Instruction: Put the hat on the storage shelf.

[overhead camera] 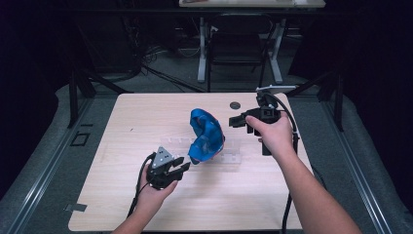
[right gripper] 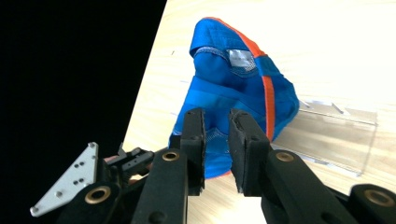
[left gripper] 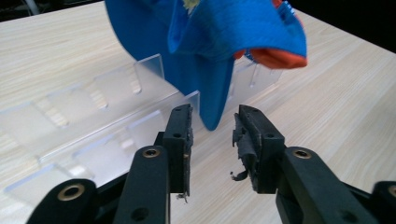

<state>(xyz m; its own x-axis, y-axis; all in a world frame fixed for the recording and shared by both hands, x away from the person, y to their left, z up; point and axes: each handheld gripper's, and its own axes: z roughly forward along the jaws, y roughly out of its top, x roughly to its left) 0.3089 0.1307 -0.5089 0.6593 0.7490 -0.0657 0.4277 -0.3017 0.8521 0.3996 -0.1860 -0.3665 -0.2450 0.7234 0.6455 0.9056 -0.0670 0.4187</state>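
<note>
Left gripper [left gripper: 212, 140] faces blue cap [left gripper: 205, 42], brim tip downward.

A bright blue cap [overhead camera: 206, 135] is trimmed with orange seams and an orange lining. A clear rack [overhead camera: 229, 157] is seen on a pale wood-grain surface [overhead camera: 136, 195]. Both tools are black.

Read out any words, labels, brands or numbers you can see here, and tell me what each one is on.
No text can be read anywhere.
Blue cap: the small grey tag sewn inside it is too blurred to read.
Blue cap, left gripper view: a pale mark on the fabric at the top edge, cut off and unreadable.
Clear plastic rack, table: no writing.
</note>
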